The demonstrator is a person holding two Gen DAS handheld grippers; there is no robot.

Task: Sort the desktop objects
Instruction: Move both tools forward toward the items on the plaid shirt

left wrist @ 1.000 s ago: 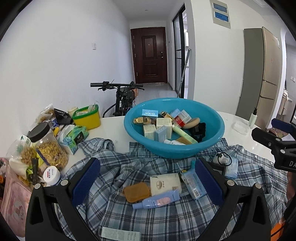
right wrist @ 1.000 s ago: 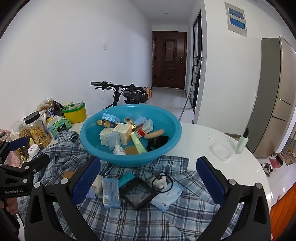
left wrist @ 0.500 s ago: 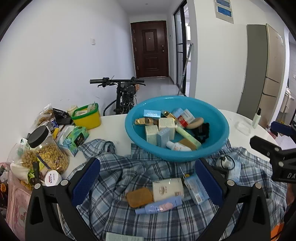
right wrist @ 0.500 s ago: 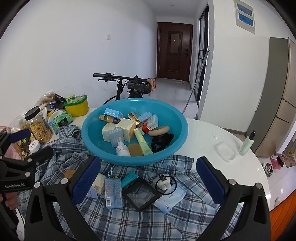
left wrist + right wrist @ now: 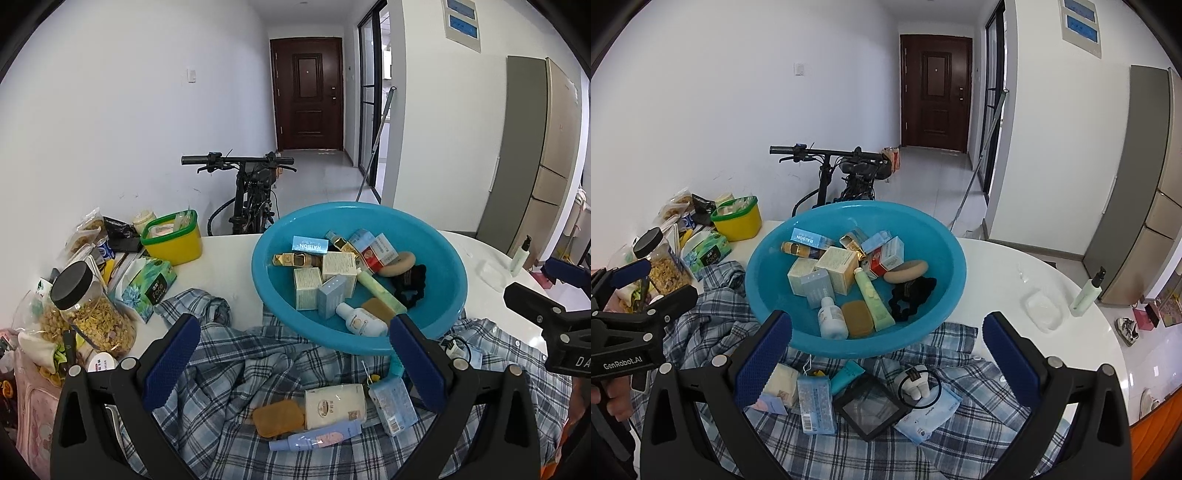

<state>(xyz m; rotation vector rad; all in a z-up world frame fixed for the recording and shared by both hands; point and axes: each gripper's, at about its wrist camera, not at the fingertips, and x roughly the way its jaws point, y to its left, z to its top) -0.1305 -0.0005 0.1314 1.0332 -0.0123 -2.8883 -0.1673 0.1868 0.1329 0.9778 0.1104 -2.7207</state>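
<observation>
Plainly, the sorting was partway through. The blue basin (image 5: pixel 945 258) sat on the white desk (image 5: pixel 1082 354), resting on the far edge of a plaid shirt (image 5: pixel 960 435), and already held a good share of the small things: several cartons, a white bottle (image 5: pixel 832 318), a pale green tube (image 5: pixel 873 297), a brown compact (image 5: pixel 857 318), a tan sponge (image 5: pixel 909 270) and a black scrunchie (image 5: pixel 911 297). One blue carton (image 5: pixel 309 246) in the basin read "RAISON".

What looked left to gather lay on the shirt in front of the basin: a white pouch (image 5: pixel 335 405), a second brown compact (image 5: pixel 279 421), a lilac tube (image 5: pixel 320 440), a blue packet (image 5: pixel 816 404), a teal tube (image 5: pixel 847 373), a black framed square (image 5: pixel 872 404), a white charger with a coiled black cable (image 5: pixel 917 381) and a wipes pack (image 5: pixel 929 410). Their print was too small to read.

The left claw (image 5: pixel 295 369) hung wide open and empty above the pouch and compact; the right claw (image 5: pixel 886 365) was likewise spread wide and empty over the framed square and packet. The left tool's body bore "GenRobot.AI"; the right showed only "DA".

At the desk's left edge stood a cereal jar (image 5: pixel 92 314), a tissue pack (image 5: pixel 151 284) marked "face" and a yellow tub (image 5: pixel 173 240), all untouched by my reckoning. A pump bottle (image 5: pixel 1087 293) stood well apart at the right.
</observation>
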